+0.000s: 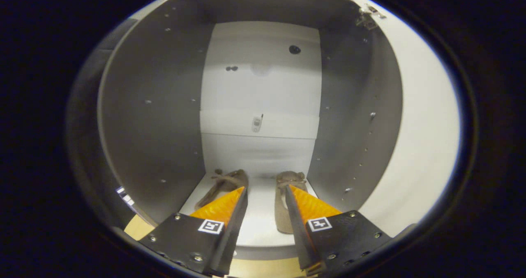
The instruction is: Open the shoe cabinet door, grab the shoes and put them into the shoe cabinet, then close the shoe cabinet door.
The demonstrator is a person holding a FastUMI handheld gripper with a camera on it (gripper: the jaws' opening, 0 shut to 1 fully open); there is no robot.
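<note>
We see both soft tan suede lace-up shoes (224, 184) lying on the white cabinet floor (259, 220), our gripper (266, 195) spread wide and empty above them; light and floppy, they seem best pinched at the heel collar.

You are looking into a household storage spot set up for a demo: an open shoe cabinet (164, 105) with grey side walls dotted with shelf-pin holes, a white back panel (261, 97) and a white floor. A pair of brown shoes (224, 185) is sitting side by side on that floor, toes to the back. The white door (419, 138) is standing swung open on the right, its hinge (365, 19) showing at the top. A pale wooden surface (137, 228) is showing just under the cabinet.
</note>
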